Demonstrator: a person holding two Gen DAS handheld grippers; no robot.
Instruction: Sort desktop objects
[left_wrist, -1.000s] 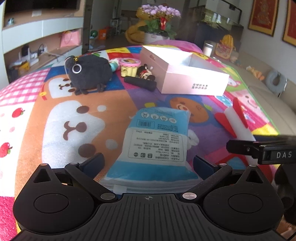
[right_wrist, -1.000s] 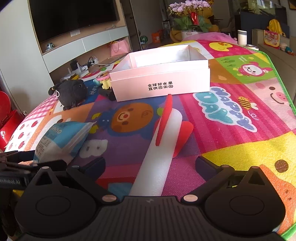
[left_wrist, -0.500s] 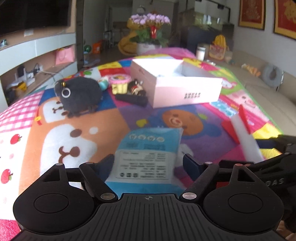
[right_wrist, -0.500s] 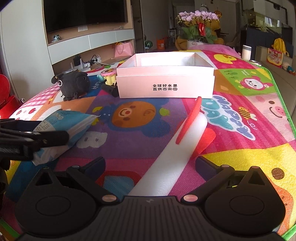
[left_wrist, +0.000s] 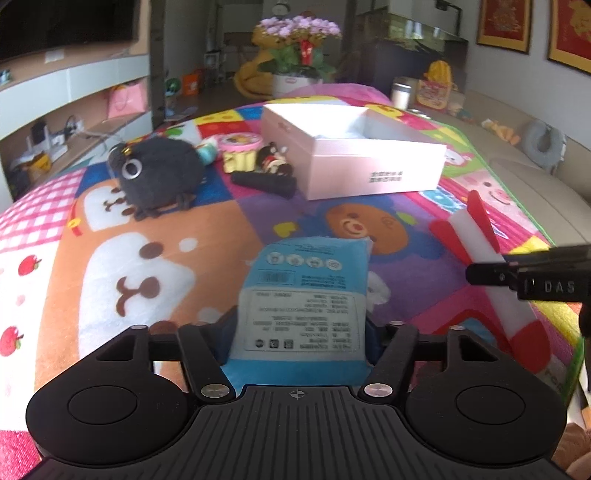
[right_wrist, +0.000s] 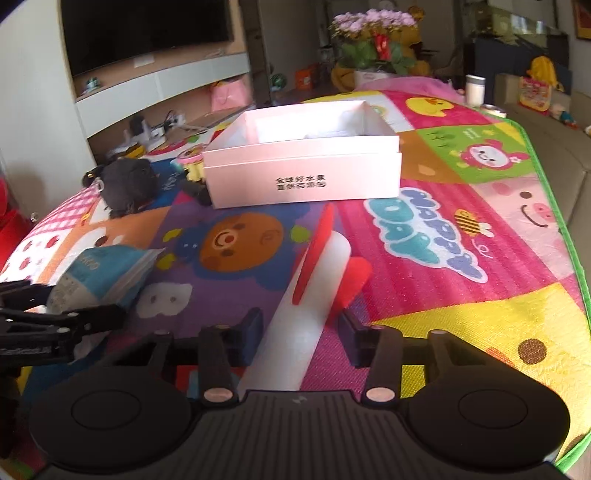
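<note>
Left wrist view: my left gripper has just been closing its jaws, and they now pinch the near end of the soft blue-and-white printed packet.
Right wrist view: my right gripper has just been closing too; whether its pads press the white foam tube with red fins between them I cannot tell.
Surface: both things lie on the bright cartoon-print play mat.
Open pale pink cardboard box: farther back on the mat, beyond both held ends.
Left of the box: a dark grey plush toy, a pink-and-yellow toy cup, a small figurine and a black stick-shaped thing, lying just before the box's left corner.
Between grippers: the packet lies left of the tube, apart from it.
</note>
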